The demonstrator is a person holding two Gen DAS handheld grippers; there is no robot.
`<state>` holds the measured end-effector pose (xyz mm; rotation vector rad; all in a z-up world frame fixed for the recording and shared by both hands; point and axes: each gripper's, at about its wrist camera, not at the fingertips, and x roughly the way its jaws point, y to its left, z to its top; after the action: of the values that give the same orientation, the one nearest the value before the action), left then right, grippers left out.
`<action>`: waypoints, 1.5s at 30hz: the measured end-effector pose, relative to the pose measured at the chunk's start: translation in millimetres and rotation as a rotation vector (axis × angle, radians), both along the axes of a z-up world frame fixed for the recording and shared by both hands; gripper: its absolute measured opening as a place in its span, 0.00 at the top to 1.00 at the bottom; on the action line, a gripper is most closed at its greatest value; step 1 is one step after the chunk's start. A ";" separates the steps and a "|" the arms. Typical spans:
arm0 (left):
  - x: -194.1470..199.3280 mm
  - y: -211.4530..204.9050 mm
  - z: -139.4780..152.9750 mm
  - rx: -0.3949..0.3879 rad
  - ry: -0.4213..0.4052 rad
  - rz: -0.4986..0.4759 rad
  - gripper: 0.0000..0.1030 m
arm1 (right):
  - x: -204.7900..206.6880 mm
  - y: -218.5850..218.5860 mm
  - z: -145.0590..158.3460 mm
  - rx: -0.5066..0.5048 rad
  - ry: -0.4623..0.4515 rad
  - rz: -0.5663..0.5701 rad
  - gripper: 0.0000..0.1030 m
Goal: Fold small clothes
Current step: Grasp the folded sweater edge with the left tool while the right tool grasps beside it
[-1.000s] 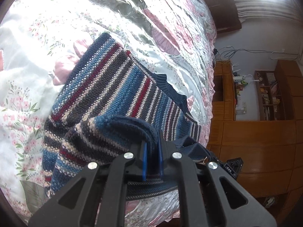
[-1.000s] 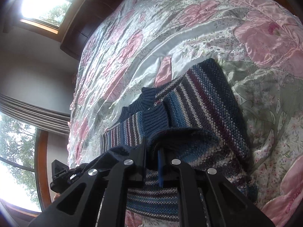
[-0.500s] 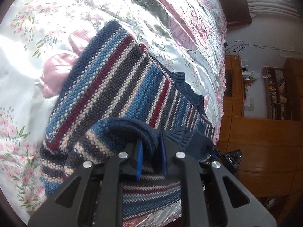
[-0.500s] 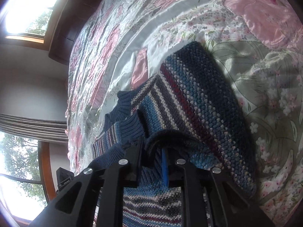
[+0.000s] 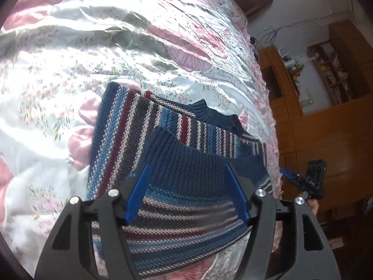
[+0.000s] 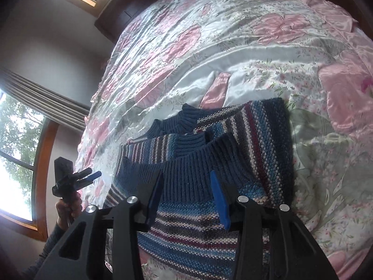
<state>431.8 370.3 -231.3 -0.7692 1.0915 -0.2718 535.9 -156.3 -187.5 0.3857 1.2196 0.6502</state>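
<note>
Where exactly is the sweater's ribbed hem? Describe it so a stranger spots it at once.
Start at the floral satin bedspread; the folded striped sweater lies near its edge. The ribbed hem is the solid navy band folded across its top, unlike the multicoloured stripes around it.

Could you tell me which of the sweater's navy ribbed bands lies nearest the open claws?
The wide hem band, folded over on top, lies between both claws' fingers; the narrower collar band sits beyond, at the far edge.

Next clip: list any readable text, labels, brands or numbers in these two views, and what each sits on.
None can be read.
striped sweater: no tag or label showing.
floral bedspread: pattern only.
wooden shelves: items too small to read.
left gripper and right gripper: no markings visible.
</note>
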 end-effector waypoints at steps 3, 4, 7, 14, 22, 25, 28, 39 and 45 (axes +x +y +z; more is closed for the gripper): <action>20.8 -4.9 -11.4 0.045 0.029 -0.081 0.36 | 9.0 -0.6 -5.6 -0.026 0.016 0.018 0.57; 27.8 -4.6 -18.2 0.047 0.047 -0.088 0.36 | 12.2 0.4 -9.5 -0.032 0.023 0.021 0.57; 47.4 -2.1 -39.8 0.068 0.098 -0.096 0.36 | 22.2 3.5 -24.4 -0.045 0.045 0.016 0.57; 70.6 -18.2 -71.5 0.048 0.157 -0.218 0.36 | 36.1 4.9 -56.1 -0.071 0.088 0.038 0.55; 73.7 -12.7 -82.9 0.001 0.149 -0.254 0.64 | 47.4 -1.0 -64.9 -0.101 0.088 0.061 0.55; 68.2 -9.4 -85.8 0.011 0.145 -0.235 0.74 | 48.0 4.8 -67.3 -0.103 0.085 0.085 0.54; 64.9 -9.8 -84.5 0.021 0.127 -0.229 0.84 | 46.9 12.1 -68.2 -0.111 0.076 0.108 0.55; 51.2 -4.8 -56.6 0.055 0.018 -0.158 0.94 | 31.7 17.1 -51.6 -0.141 -0.033 0.112 0.91; 50.0 -3.7 -19.9 0.062 -0.044 -0.151 0.94 | 27.5 16.3 -19.4 -0.140 -0.097 0.093 0.91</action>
<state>481.8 366.6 -251.3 -0.6238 1.1127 -0.3797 563.4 -140.0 -206.9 0.1793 1.1879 0.6518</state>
